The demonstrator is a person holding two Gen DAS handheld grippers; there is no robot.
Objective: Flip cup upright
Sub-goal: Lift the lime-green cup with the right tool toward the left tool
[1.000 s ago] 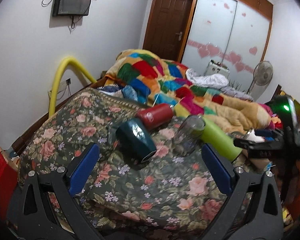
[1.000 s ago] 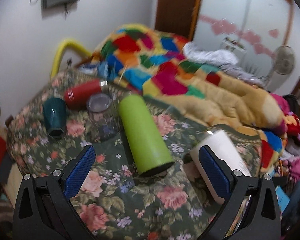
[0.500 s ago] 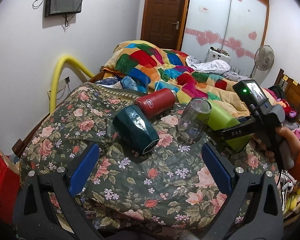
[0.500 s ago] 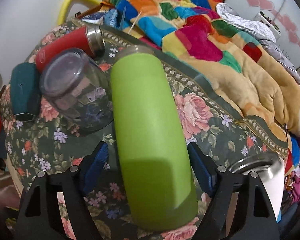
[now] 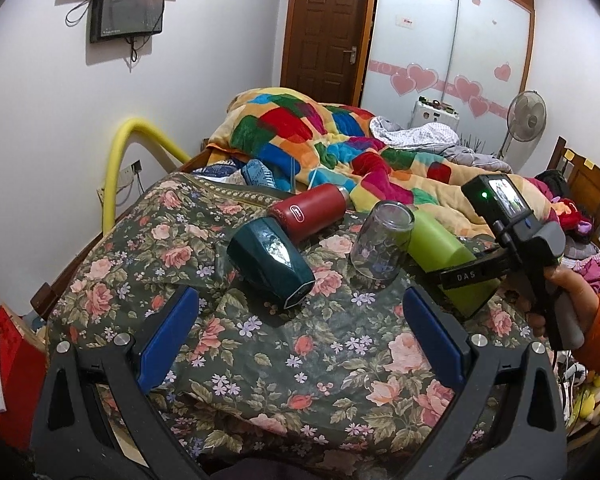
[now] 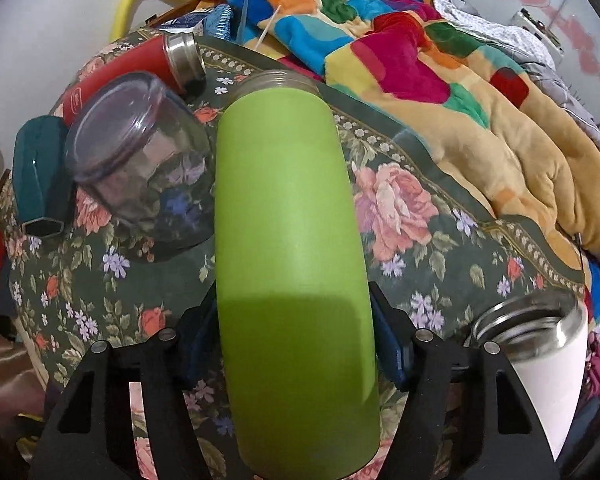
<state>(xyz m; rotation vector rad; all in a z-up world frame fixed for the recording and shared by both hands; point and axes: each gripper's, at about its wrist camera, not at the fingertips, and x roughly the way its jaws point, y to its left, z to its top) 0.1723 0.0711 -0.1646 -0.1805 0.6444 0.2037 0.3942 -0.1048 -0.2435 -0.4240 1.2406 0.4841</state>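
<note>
At the near edge of the floral bedspread (image 5: pixel 260 360), the left gripper (image 5: pixel 298 336) is held wide open with nothing between its blue pads, well short of the cups. The right gripper (image 6: pixel 296 344), open and only straddling the lying green cup (image 6: pixel 292 216) half a second ago, is now closed on its lower body. With the grasp made, tipping it upright is judged to be next; the inverted glass (image 6: pixel 136 156) is seen just beside it, and further back the teal cup (image 5: pixel 270 262) and red flask (image 5: pixel 308 216).

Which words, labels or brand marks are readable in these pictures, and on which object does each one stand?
"DAS": white letters on the black arm of the right tool.
Small white logo on the red flask: too small to read.
Red sticker on the wardrobe door: blurred.
</note>
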